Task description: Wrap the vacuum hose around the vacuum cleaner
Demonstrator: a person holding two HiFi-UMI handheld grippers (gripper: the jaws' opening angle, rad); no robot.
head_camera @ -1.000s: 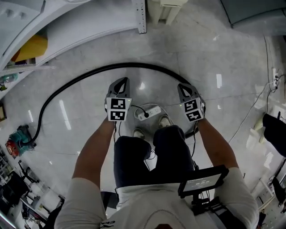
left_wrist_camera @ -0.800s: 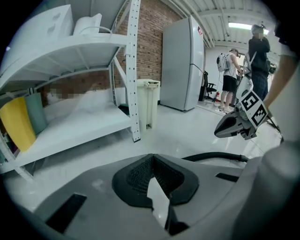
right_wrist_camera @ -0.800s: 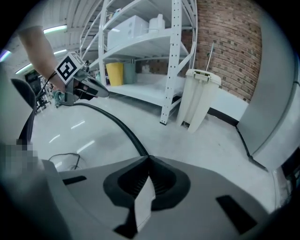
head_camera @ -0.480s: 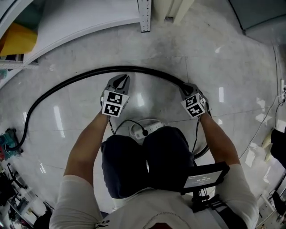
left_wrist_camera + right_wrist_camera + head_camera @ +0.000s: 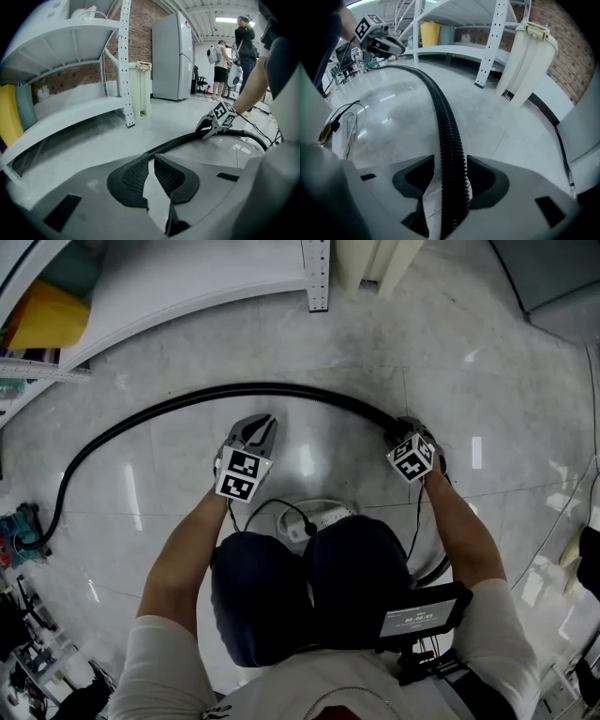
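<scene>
Straddling the vacuum hose (image 5: 440,112), the right claw (image 5: 450,161) has just been spreading apart, likely to clamp it; the left claw (image 5: 150,159) hangs closed, empty.

The black ribbed vacuum hose (image 5: 253,387) vanishes behind the person's dark knees (image 5: 309,587); the teal machine (image 5: 19,523) at its far end is cut off.

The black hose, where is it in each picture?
Head view: the black hose arcs from the left edge to the right side.
Left gripper view: the hose runs right from beyond the tips of the shut left claw.
Right gripper view: the hose runs down the middle, between the jaws of the right claw, which have just been opening.
Shared landmark: the white shelf post, visible in all three.
</scene>
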